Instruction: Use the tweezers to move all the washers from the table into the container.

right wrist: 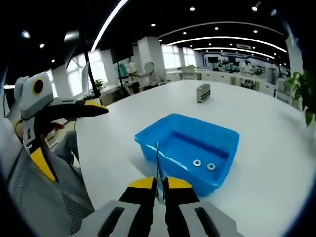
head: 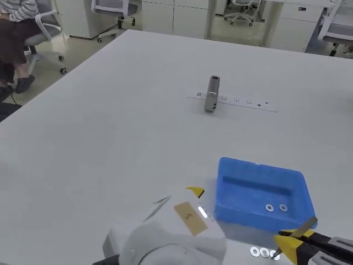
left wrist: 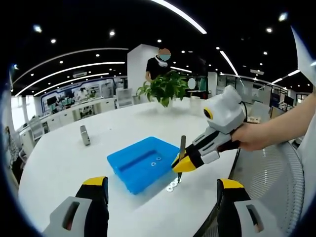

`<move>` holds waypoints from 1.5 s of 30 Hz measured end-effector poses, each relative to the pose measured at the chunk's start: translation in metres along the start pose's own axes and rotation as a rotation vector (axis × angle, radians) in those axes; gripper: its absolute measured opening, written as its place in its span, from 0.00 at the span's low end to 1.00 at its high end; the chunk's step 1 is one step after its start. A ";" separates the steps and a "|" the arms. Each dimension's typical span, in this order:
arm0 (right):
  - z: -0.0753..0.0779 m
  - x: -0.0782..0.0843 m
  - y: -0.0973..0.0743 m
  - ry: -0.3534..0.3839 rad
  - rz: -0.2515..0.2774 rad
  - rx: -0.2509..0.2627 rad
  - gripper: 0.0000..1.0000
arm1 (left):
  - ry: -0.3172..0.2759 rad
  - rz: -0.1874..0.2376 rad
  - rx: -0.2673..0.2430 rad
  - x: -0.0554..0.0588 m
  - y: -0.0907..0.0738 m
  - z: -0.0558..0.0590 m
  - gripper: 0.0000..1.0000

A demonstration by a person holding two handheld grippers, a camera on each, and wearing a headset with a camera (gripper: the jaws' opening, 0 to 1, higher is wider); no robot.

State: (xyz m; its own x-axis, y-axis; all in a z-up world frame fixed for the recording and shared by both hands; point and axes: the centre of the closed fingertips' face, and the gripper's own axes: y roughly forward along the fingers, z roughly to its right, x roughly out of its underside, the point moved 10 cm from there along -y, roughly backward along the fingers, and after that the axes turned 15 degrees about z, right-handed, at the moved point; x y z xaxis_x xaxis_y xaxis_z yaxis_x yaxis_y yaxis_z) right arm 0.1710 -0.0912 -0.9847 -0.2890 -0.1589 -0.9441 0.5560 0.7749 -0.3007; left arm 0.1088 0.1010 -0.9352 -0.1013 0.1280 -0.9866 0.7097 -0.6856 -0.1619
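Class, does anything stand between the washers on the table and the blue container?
Nothing visible does. The washers lie on bare table beside the near wall of the container; the tweezers in the right hand-held gripper point down at them.

Head view, lower edge: the frame cuts off the body of the left gripper and most of the right gripper, so we log little beyond its yellow tips.

The washers by the tip of the tweezers overlap. We cannot say whether there are two or three, nor whether the tip touches one.

The print on the sticker on the left gripper is unreadable. The marks on the strip are too small to read. The person at upper left is cut by the frame.

Right gripper view: the tweezers are edge-on, a thin line, with the rear hidden between the closed jaws.

Left gripper view: the loose washers are a blurred cluster we cannot count.
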 end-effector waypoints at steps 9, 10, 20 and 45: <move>0.000 -0.001 0.000 -0.030 -0.011 0.012 0.02 | -0.002 0.006 -0.001 -0.001 0.000 0.000 0.93; 0.000 -0.002 -0.001 -0.010 -0.006 0.015 0.02 | -0.002 0.006 -0.002 -0.001 0.000 0.000 0.93; -0.002 -0.022 -0.005 0.049 0.091 -0.002 0.03 | -0.003 0.008 -0.007 0.000 -0.001 -0.001 0.93; 0.007 -0.061 -0.002 0.081 0.209 0.000 0.03 | -0.005 0.007 -0.011 0.000 -0.001 -0.001 0.92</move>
State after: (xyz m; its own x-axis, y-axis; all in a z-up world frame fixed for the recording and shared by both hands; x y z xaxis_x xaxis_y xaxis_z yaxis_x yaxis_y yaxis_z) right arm 0.1934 -0.0871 -0.9275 -0.2292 0.0553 -0.9718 0.6101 0.7861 -0.0992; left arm 0.1088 0.1027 -0.9345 -0.0999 0.1193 -0.9878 0.7182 -0.6785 -0.1546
